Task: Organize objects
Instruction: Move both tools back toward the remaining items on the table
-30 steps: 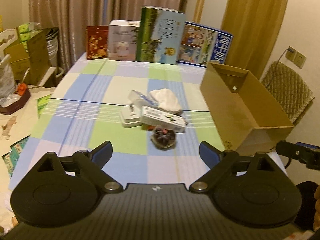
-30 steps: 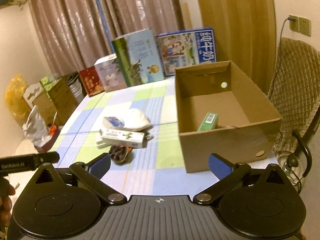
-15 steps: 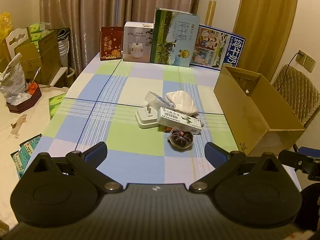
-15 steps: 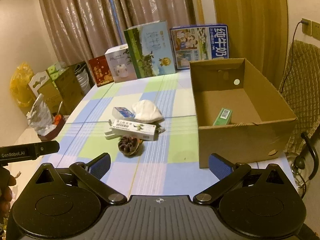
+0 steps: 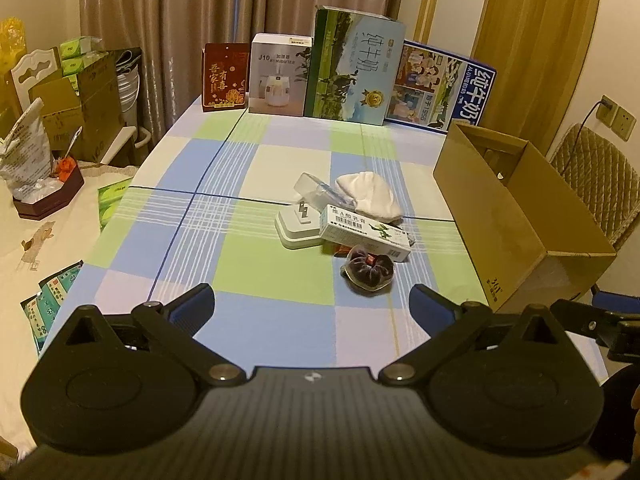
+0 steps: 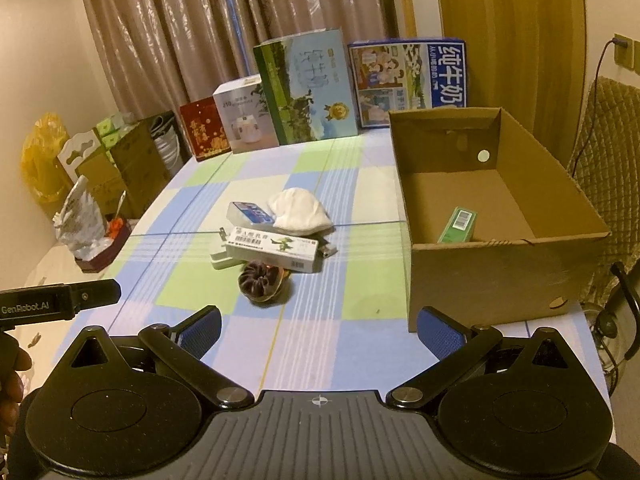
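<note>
- Both my claws, left claw (image 5: 312,306) and right claw (image 6: 318,326), gape wide with nothing held, hovering over the near edge of the desk (image 5: 276,312).
- Pile mid-desk: long carton (image 6: 274,249), dark scrunchie (image 6: 261,283) touching it in front, white cloth (image 6: 300,209) behind.
- Cardboard box (image 6: 500,276) to the right, one green pack (image 6: 458,225) inside.
- Scrunchie looks soft and light; I'd pinch across its ring.
- Carton looks stiff and light; grip its narrow sides.

Checked tablecloth (image 5: 280,168) — blue, green, white
</note>
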Demonstrator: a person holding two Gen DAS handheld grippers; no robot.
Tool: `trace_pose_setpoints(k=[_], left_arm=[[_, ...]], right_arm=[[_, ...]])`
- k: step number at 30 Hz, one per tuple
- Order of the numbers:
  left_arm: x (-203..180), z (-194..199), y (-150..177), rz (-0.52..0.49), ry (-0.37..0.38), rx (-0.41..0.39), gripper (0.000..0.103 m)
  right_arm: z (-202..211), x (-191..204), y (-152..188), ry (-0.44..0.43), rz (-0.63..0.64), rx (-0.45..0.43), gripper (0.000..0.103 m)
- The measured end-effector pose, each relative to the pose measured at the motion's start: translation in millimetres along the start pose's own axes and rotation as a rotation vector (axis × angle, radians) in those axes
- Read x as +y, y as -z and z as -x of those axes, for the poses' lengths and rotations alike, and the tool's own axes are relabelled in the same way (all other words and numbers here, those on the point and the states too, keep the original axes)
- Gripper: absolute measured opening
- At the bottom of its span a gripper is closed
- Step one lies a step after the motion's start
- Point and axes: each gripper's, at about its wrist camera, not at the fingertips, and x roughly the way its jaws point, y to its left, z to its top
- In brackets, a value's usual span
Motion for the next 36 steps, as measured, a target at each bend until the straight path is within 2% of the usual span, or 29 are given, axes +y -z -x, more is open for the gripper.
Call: trace_pose_setpoints(k=[19, 36], left_arm=[[24, -19, -10, -0.012, -0.008, 0.011, 0.102], [42, -94, -40, -0.082, -0.002, 0.016, 0.102]], right_arm=[[-39, 25, -5, -0.013, 0.061, 0.033, 0.101], [-134, 55, -6, -0.022, 0.139, 0.066, 0.101]])
